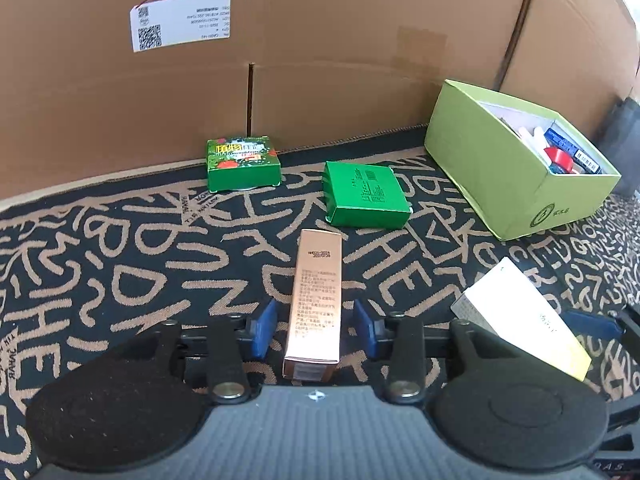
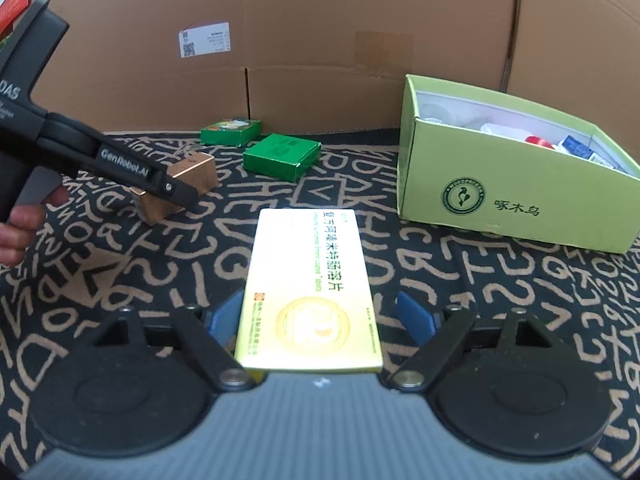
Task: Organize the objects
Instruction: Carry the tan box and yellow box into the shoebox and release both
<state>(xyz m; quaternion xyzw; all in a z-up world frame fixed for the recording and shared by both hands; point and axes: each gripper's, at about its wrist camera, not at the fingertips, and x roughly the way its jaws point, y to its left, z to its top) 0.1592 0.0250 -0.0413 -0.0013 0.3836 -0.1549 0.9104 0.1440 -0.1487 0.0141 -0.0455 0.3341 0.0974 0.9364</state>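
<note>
A long copper-coloured box (image 1: pixel 316 300) lies on the patterned cloth between the blue pads of my left gripper (image 1: pixel 315 330). A gap shows on each side, so the jaws stand open around it. The right wrist view shows the same gripper (image 2: pixel 180 196) from the side, over the copper box (image 2: pixel 196 172). A flat yellow-and-white medicine box (image 2: pixel 308 292) lies between the pads of my right gripper (image 2: pixel 320 316), which is open with its right pad clear of the box. The yellow-and-white box (image 1: pixel 520 316) also shows in the left wrist view.
A lime-green open box (image 1: pixel 500 184) (image 2: pixel 520 208) holding several small items stands at the right. Two small green boxes (image 1: pixel 242 164) (image 1: pixel 366 194) lie farther back, near a tall cardboard wall (image 1: pixel 320 40). A person's hand (image 2: pixel 20 224) holds the left gripper's handle.
</note>
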